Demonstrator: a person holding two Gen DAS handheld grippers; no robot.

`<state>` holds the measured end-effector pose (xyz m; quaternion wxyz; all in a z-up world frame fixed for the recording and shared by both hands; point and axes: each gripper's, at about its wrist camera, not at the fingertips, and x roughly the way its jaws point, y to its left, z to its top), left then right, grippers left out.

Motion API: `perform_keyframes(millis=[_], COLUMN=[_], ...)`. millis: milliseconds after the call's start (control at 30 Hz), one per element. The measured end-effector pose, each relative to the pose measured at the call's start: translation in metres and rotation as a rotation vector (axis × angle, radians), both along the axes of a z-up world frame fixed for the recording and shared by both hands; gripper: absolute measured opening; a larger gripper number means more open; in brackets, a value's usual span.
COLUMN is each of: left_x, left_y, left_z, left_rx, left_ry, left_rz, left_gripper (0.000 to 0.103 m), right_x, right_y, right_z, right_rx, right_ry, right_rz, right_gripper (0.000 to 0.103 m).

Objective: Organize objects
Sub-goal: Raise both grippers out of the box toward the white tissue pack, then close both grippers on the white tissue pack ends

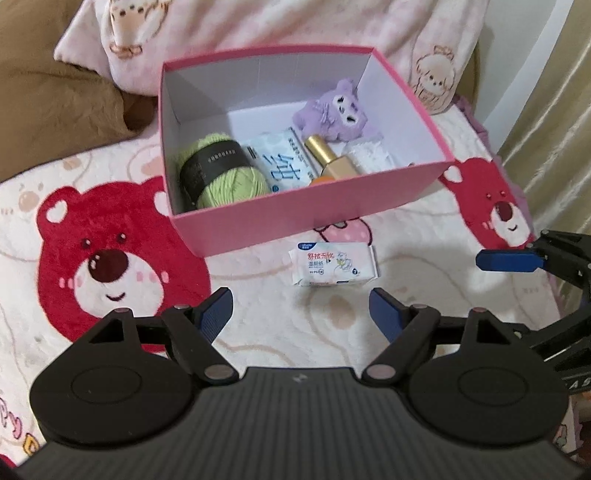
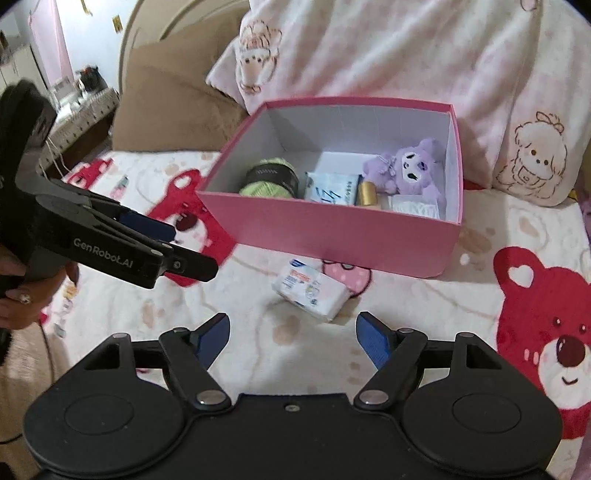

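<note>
A pink box (image 1: 295,218) (image 2: 332,236) stands open on the bear-print blanket. Inside lie a green yarn ball (image 1: 221,173) (image 2: 271,177), a tissue pack (image 1: 282,162) (image 2: 332,188), a gold bottle (image 1: 327,155) (image 2: 367,194), a purple plush toy (image 1: 334,110) (image 2: 406,168) and a white packet (image 1: 371,155) (image 2: 415,206). A small wet-wipes pack (image 1: 334,264) (image 2: 312,291) lies on the blanket just in front of the box. My left gripper (image 1: 301,314) is open and empty, just short of the pack. My right gripper (image 2: 291,338) is open and empty, just short of the pack too.
The blanket (image 1: 110,258) covers the bed. Pink pillows (image 1: 221,33) (image 2: 406,55) lie behind the box, a brown cushion (image 1: 55,110) (image 2: 166,99) to the left. The other gripper shows in each view, at the right edge in the left wrist view (image 1: 524,260) and at the left in the right wrist view (image 2: 110,243).
</note>
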<state>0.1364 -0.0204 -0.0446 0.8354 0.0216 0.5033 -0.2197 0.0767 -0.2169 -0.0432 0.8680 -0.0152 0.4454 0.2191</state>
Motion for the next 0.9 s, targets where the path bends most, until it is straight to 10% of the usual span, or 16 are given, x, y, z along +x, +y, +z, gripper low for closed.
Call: perform_keyframes(millis=[333,900], left_x=[0.023,0.044], left_y=[-0.019,-0.010], left_z=[-0.048,-0.104], left_rx=[0.037,-0.148], left_ry=[0.087,0.032], left_rz=[-0.004,0.075], left_gripper=[0.080,0.060], right_x=[0.021,0.046], right_y=[0.009,0.023], right_z=[-0.040,-0.102], right_rx=[-0.020,0.048], right_ry=[0.024,0.049], right_rz=[0.009,-0.044], right_gripper=[0.079,0.078])
